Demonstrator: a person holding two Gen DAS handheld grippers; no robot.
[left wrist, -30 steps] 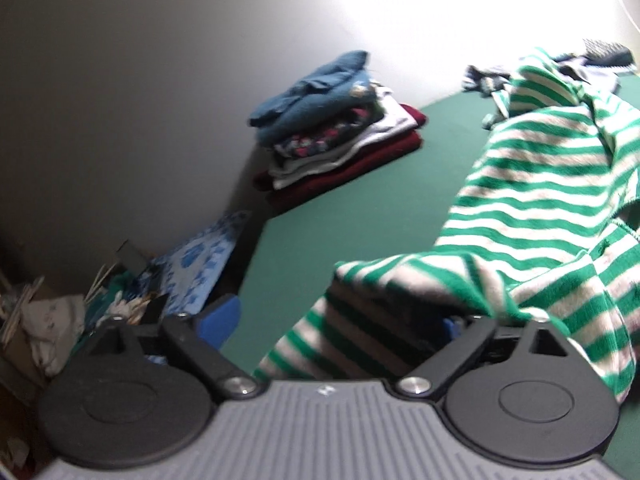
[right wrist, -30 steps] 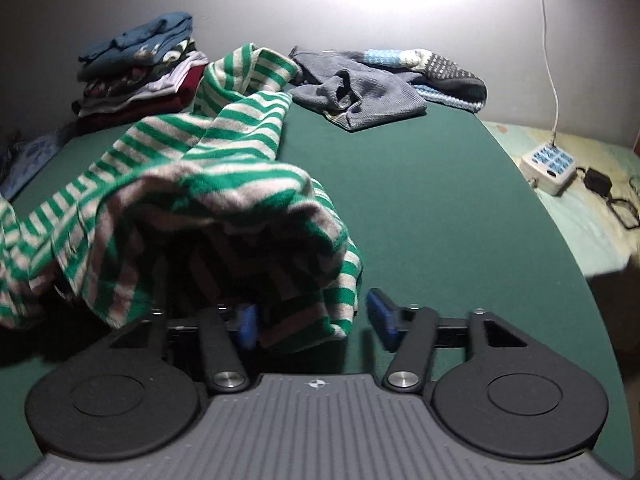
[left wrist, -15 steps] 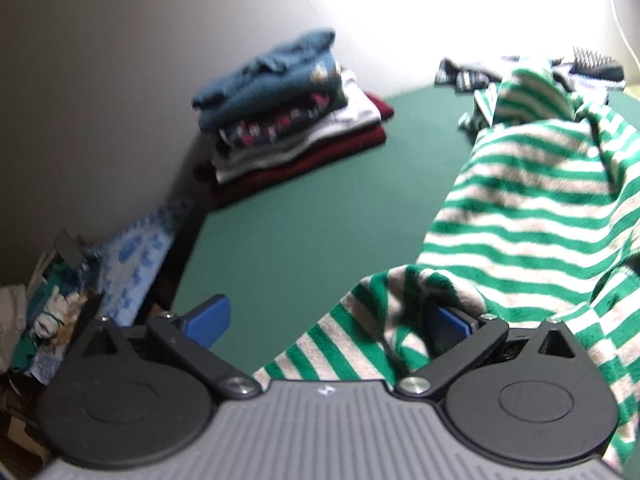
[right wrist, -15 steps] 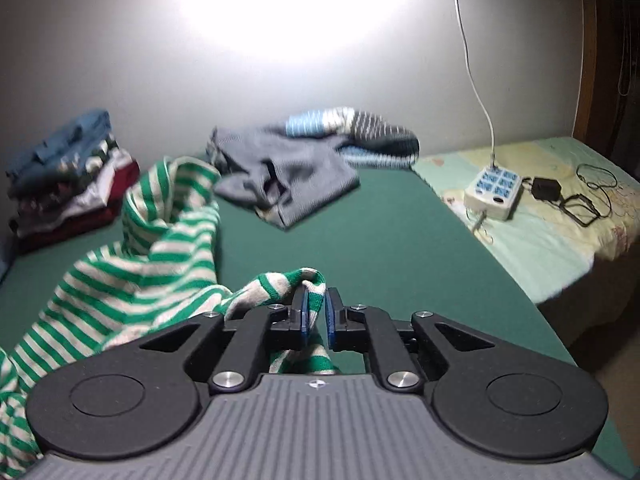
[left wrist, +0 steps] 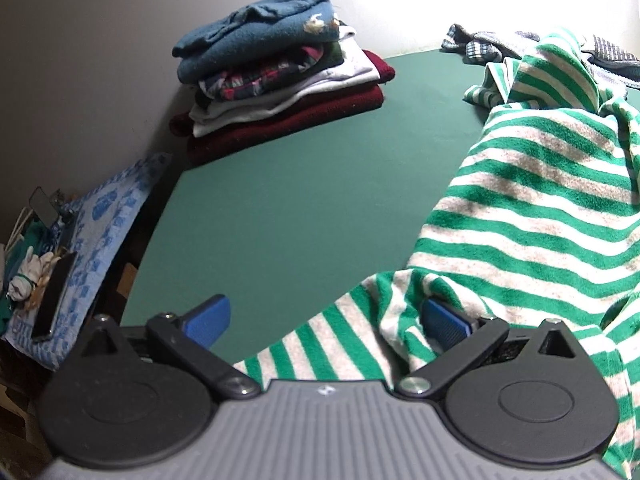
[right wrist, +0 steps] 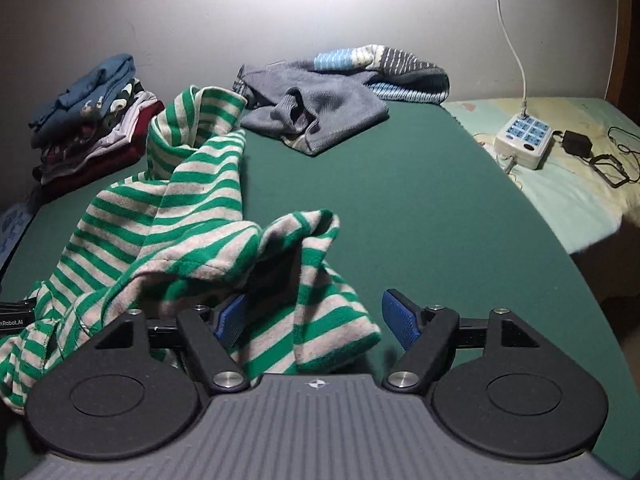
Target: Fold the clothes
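A green-and-white striped garment (left wrist: 520,208) lies crumpled on the green table (left wrist: 280,200). My left gripper (left wrist: 328,318) is open; a fold of the stripes reaches in between its fingers and drapes over the right blue pad (left wrist: 444,320). In the right wrist view the same striped garment (right wrist: 192,208) bunches up in front of my right gripper (right wrist: 316,320), which is open. A loose flap lies between its blue pads (right wrist: 400,320), covering part of the left one. Neither gripper pinches the cloth.
A stack of folded clothes (left wrist: 280,80) stands at the table's far left corner by the wall. A grey sweater heap (right wrist: 320,108) lies at the back. A white power strip (right wrist: 524,140) and cables rest on the bed to the right. A blue patterned cloth (left wrist: 104,216) hangs left of the table.
The right gripper shut on a fold of the striped garment half a second ago and has now opened, dropping it. The left gripper stayed open and shifted toward the folded stack.
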